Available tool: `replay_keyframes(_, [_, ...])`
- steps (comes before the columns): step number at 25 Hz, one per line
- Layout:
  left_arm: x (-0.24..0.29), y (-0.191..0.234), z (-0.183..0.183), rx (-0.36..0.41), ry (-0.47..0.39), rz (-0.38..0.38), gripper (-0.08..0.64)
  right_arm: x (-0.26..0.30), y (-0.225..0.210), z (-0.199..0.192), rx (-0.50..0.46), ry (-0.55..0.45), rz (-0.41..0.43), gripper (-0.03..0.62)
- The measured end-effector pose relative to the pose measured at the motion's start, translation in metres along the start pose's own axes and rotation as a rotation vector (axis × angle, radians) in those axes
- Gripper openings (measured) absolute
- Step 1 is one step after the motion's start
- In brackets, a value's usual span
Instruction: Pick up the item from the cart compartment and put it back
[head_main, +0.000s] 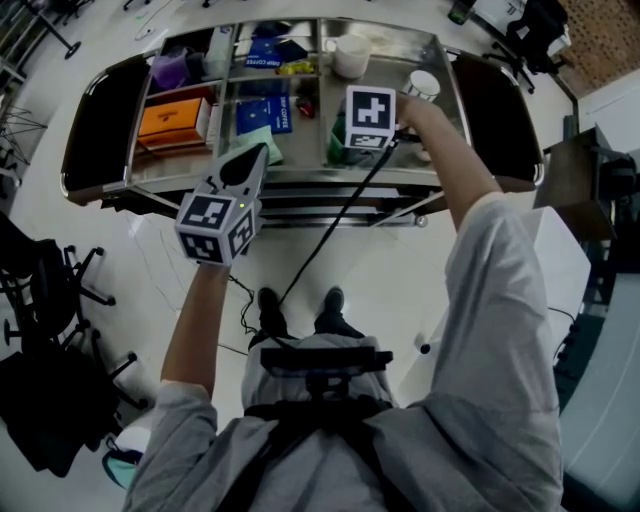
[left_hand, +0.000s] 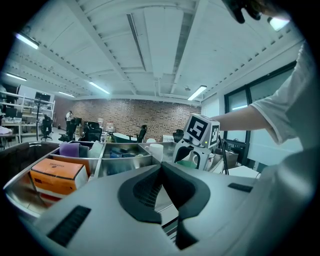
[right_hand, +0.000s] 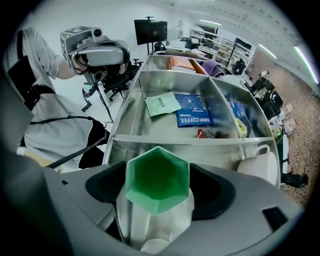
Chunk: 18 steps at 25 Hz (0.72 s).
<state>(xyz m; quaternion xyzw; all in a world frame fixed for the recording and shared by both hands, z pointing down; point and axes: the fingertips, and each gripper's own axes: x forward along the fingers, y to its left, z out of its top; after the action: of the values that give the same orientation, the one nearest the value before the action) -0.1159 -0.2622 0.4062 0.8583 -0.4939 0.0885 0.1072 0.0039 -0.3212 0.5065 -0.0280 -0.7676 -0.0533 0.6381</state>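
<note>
A green hexagonal cup (right_hand: 157, 182) stands upright in the near right compartment of the steel cart (head_main: 300, 180). My right gripper (right_hand: 157, 196) points steeply down over it, one jaw on each side of the cup. The jaws stand wide and the pads do not seem to press on it. The head view shows that gripper (head_main: 350, 135) under its marker cube, with the cup mostly hidden. My left gripper (head_main: 262, 152) hovers at the cart's front edge, its jaws shut on nothing (left_hand: 161, 166). From the left gripper view, the right gripper (left_hand: 190, 156) is over the cart.
The middle compartment holds a blue drip coffee packet (right_hand: 194, 112) and a pale green sheet (right_hand: 162, 104). An orange box (head_main: 172, 120) lies at the left and a white mug (right_hand: 257, 167) beside the cup's compartment. A cable runs from the right gripper across the floor.
</note>
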Motion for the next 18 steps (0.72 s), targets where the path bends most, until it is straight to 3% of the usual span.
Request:
replay_keyframes(8, [-0.002,-0.001,0.003,0.006,-0.003,-0.001,0.000,-0.018,-0.006,-0.002,-0.014,0.003,-0.046,0.411])
replay_keyframes(14, [-0.010,-0.003,0.007,0.017,-0.009,-0.001,0.000,-0.045,-0.003,0.013,-0.069,-0.049,-0.125,0.400])
replay_keyframes(15, [-0.012,-0.004,0.007,0.019,-0.011,-0.001,0.000,-0.052,-0.001,0.018,-0.081,-0.065,-0.146,0.373])
replay_keyframes(18, [-0.018,-0.006,0.010,0.027,-0.017,-0.002,0.000,-0.076,0.002,0.023,-0.076,-0.106,-0.236,0.196])
